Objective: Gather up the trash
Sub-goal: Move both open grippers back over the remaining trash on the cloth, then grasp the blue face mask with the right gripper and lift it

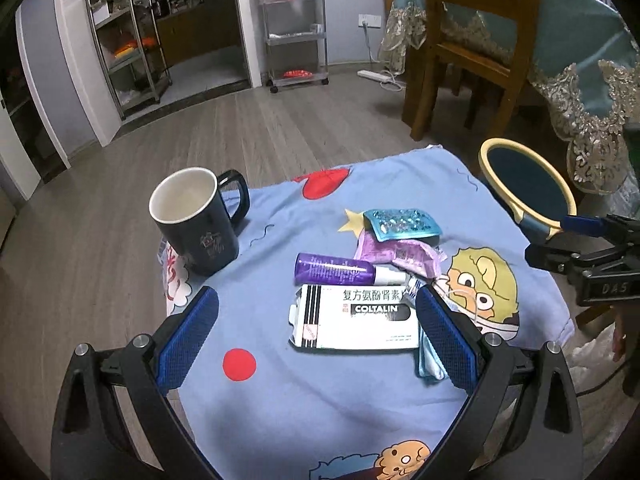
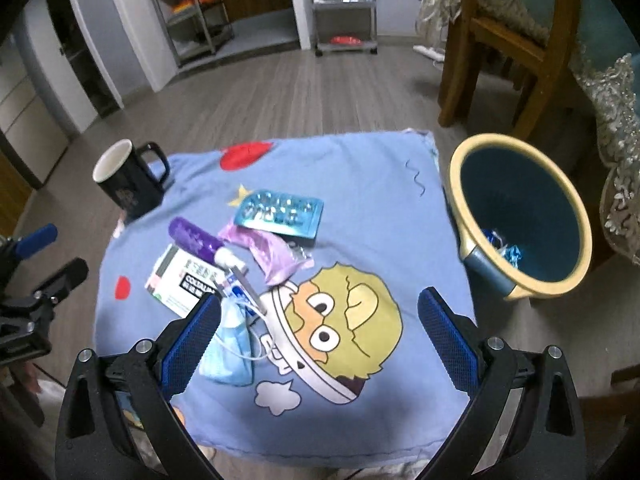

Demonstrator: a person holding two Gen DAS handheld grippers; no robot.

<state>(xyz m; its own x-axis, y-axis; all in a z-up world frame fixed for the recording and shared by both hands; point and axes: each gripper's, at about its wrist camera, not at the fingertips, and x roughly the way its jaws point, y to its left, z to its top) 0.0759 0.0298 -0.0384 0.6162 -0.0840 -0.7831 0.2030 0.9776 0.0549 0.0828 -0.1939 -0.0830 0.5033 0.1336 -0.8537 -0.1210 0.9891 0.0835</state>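
Note:
A pile of trash lies on the blue cartoon cloth (image 1: 280,408) (image 2: 360,184). It holds a white medicine box (image 1: 356,316) (image 2: 180,280), a purple spray bottle (image 1: 336,270) (image 2: 196,238), a teal blister pack (image 1: 402,222) (image 2: 280,212), a purple wrapper (image 1: 404,256) (image 2: 272,252) and a blue face mask (image 1: 430,360) (image 2: 232,344). My left gripper (image 1: 316,294) is open, hovering over the box. My right gripper (image 2: 320,298) is open and holds nothing, its left finger beside the mask. The blue bin (image 2: 520,216) (image 1: 524,188) stands right of the table.
A dark mug (image 1: 196,220) (image 2: 124,180) stands at the cloth's far left. Some blue scraps (image 2: 504,248) lie inside the bin. A wooden chair (image 1: 472,52) and a draped table (image 1: 592,80) stand behind. Metal shelf carts (image 1: 296,20) line the far wall.

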